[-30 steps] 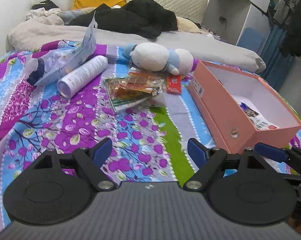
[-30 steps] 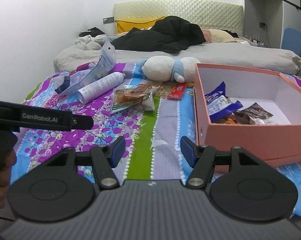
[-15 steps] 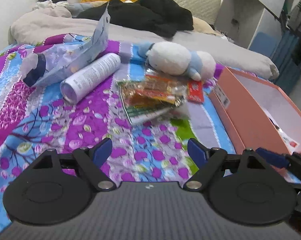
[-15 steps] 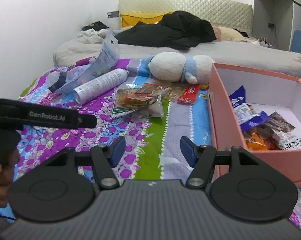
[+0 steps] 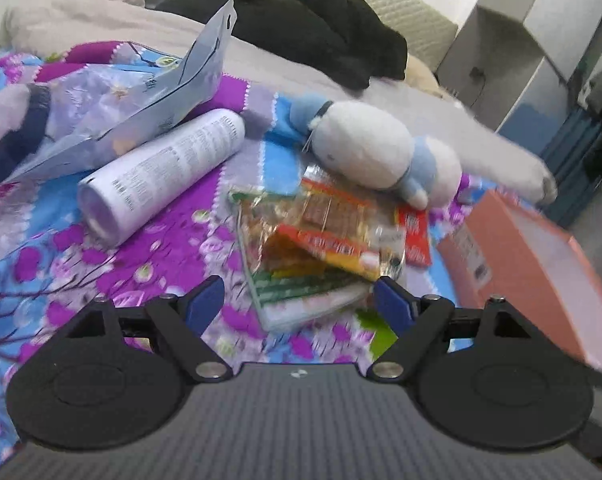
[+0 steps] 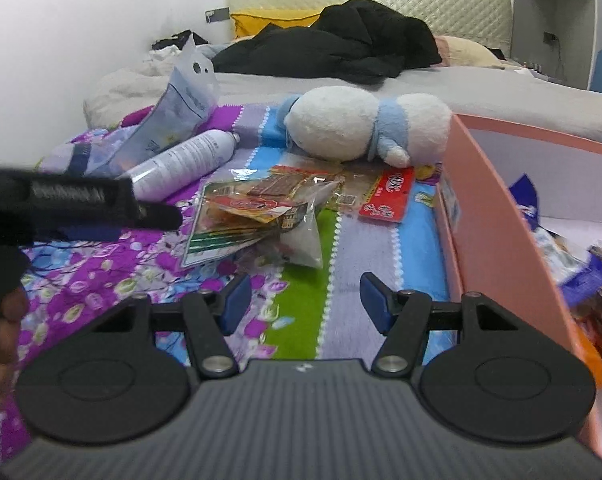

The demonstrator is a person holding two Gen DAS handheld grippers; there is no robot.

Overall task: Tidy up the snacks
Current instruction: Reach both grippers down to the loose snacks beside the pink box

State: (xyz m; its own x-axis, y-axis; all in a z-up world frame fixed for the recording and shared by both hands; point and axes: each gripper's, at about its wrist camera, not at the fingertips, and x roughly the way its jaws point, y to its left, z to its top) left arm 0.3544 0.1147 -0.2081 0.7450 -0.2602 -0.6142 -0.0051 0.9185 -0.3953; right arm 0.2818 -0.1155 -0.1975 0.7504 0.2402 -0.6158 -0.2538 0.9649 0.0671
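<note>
Left claw point(image 5: 299, 300) spread wide, empty, at snack packets pile point(image 5: 321, 240), mid-frame on bed; labels motion-blurred. Right claw point(image 6: 305, 300) likewise wide, empty. Pink box point(image 6: 501, 248) right, cropped, snacks inside partly hidden.

Heap of crinkly plastic snack packets point(image 5: 321, 248) on floral bedspread point(image 5: 149, 256); white cylindrical spray can point(image 5: 161, 172) left, white-and-blue plush toy point(image 5: 377, 152) behind, salmon-pink cardboard box point(image 6: 497, 232) right, apparently holding more packets.

Floral bedspread point(image 5: 149, 256) — snack packets point(image 5: 321, 248), box point(image 6: 497, 216), bottle point(image 5: 161, 176).
</note>
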